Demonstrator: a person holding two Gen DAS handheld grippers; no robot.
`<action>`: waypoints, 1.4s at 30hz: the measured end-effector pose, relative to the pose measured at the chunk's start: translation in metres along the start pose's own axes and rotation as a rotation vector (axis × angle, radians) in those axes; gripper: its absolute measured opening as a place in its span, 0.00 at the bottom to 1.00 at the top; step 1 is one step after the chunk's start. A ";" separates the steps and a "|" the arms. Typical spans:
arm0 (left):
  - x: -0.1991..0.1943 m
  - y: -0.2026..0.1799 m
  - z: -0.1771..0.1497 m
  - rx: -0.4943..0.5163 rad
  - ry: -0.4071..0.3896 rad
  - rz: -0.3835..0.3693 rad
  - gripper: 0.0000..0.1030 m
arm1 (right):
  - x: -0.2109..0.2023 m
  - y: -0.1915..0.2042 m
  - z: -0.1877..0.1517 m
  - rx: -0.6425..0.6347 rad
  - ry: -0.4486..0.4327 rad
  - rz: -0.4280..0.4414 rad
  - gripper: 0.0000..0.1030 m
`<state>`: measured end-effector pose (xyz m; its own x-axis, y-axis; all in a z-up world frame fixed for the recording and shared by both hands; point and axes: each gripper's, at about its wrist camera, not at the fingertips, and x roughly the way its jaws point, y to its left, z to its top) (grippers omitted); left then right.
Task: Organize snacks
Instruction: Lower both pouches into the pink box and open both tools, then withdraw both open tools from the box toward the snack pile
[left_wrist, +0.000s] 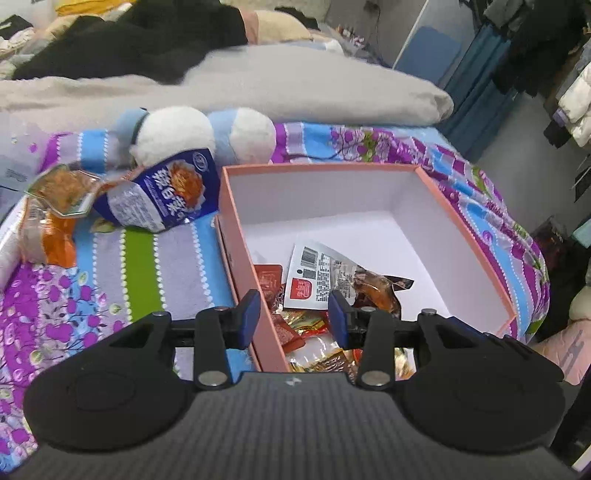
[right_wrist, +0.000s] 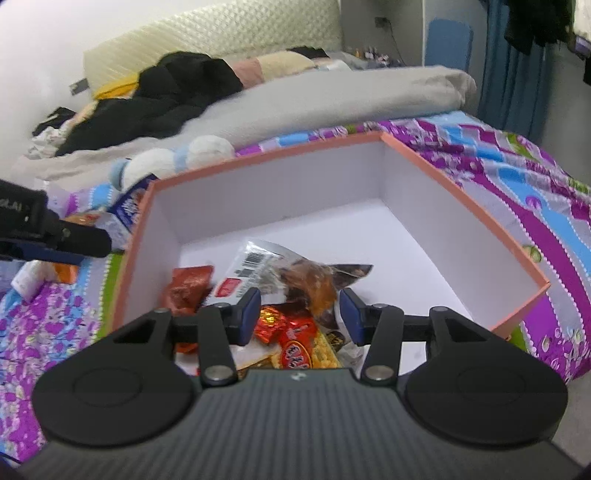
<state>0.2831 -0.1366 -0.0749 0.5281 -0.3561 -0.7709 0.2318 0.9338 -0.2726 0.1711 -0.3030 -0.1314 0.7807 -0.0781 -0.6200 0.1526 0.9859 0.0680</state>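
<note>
Already half filled, the pink box (right_wrist: 461, 177) holds a heap of snack packets in its near left corner, topmost a clear crinkly meat packet (right_wrist: 295, 273). It looks light and slippery; I would pinch its flat sealed edge. My right claw (right_wrist: 300, 317) hangs spread and empty over it. My left claw (left_wrist: 293, 319) straddles the box's left wall, holding nothing. Far left on the bedspread (left_wrist: 140, 266) waits a blue kimchi pouch (left_wrist: 166, 192).

My left tool (left_wrist: 293, 317) and right tool (right_wrist: 298, 315) look alike: a ribbed dark grey body with a small white mark, two round black discs, black linkage arms on silver screws, and blue pads (left_wrist: 249, 314) on black fingers.
</note>
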 end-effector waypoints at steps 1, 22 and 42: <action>-0.007 0.000 -0.002 -0.001 -0.009 -0.001 0.45 | -0.006 0.002 0.000 -0.002 -0.009 0.005 0.48; -0.144 0.024 -0.077 -0.043 -0.158 0.025 0.45 | -0.110 0.048 -0.025 -0.049 -0.139 0.113 0.48; -0.217 0.070 -0.151 -0.145 -0.220 0.137 0.49 | -0.153 0.104 -0.068 -0.162 -0.146 0.292 0.48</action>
<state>0.0614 0.0117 -0.0137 0.7143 -0.2107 -0.6673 0.0357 0.9633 -0.2659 0.0259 -0.1788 -0.0828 0.8574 0.2011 -0.4738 -0.1779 0.9796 0.0938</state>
